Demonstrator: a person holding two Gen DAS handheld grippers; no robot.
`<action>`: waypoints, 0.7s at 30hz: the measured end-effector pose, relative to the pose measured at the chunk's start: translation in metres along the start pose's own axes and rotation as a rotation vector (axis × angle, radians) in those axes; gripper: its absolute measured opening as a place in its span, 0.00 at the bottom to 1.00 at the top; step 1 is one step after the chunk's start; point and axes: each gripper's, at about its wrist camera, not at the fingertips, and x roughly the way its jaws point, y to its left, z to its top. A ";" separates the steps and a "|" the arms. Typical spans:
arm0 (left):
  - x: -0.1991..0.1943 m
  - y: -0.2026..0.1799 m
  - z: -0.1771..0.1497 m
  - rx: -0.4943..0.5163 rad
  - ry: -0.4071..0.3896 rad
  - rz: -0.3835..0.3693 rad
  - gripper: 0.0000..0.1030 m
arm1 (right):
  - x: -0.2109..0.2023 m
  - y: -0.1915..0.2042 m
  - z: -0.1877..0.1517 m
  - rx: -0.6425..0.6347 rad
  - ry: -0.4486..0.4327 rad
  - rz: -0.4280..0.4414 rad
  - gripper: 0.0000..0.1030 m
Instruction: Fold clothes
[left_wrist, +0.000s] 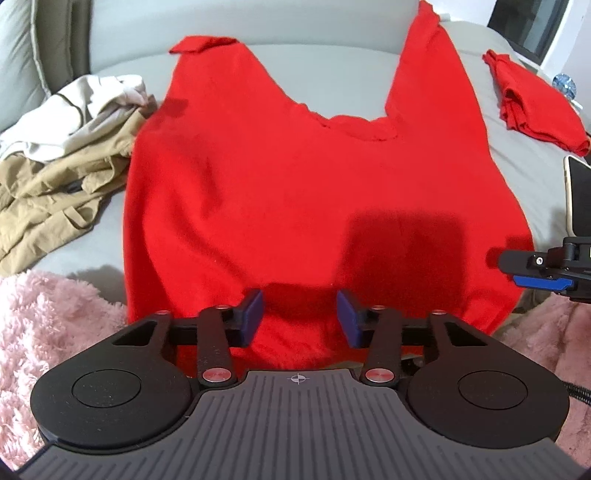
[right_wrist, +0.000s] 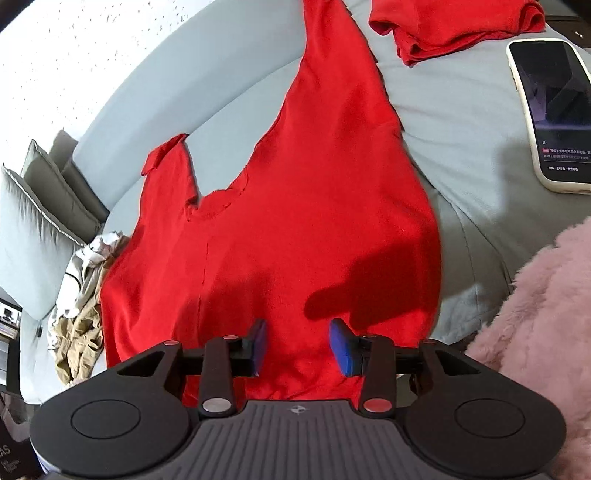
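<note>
On the sofa (left_wrist: 332, 66) a red shirt (left_wrist: 295, 192) lies spread; left claw (left_wrist: 300, 319) and right claw (right_wrist: 298, 347) hover released over its hem

Premises are a home living area, judged from a grey upholstered sofa (right_wrist: 155, 85) serving as the work surface. Grey piped cushions (right_wrist: 33, 221) stand at the sofa's left end, and a pink fluffy blanket (left_wrist: 48, 332) lies along its front edge. Loose beige garments (left_wrist: 62, 147), a folded red garment (left_wrist: 532, 107) and a phone (right_wrist: 554, 110) lie on the sofa seat.
</note>
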 end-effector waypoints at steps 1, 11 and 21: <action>0.000 0.000 0.002 0.003 -0.002 0.005 0.46 | 0.001 0.001 0.001 -0.002 0.008 0.000 0.39; 0.012 0.017 0.015 -0.063 -0.015 0.105 0.47 | 0.009 0.024 0.011 -0.186 -0.051 -0.131 0.53; 0.017 0.023 0.008 -0.054 0.020 0.120 0.53 | 0.040 0.013 0.010 -0.126 0.110 -0.222 0.52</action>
